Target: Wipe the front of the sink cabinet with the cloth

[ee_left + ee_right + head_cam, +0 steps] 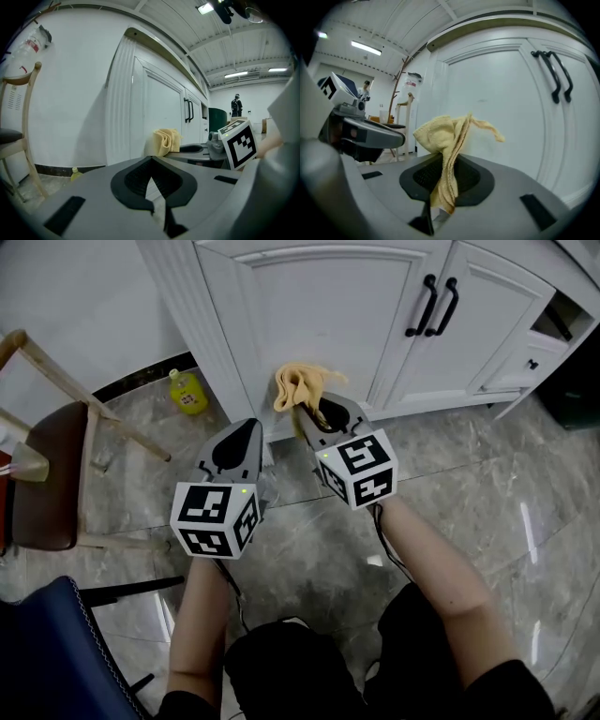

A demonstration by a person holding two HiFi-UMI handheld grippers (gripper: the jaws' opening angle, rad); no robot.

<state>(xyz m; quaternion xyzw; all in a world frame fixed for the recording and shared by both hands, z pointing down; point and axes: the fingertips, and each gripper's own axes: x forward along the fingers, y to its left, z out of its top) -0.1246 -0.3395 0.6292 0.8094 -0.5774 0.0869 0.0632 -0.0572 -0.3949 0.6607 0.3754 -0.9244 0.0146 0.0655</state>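
A bunched yellow cloth [298, 386] [446, 140] [164, 141] is pinched in my right gripper [309, 415] [443, 185], which is shut on it. The cloth's free end is up against the lower part of the white sink cabinet's left door [319, 320] [497, 112]. To the left, my left gripper [236, 442] [152, 185] is shut with nothing in it, held just off the cabinet's fluted corner post [202, 324] [119, 108].
Two black door handles [433, 306] [555, 75] sit at the doors' meeting edge. A yellow bottle [187, 392] [75, 174] stands on the marble floor left of the cabinet. A wooden chair [47, 465] is at left, a blue seat [47, 652] at bottom left.
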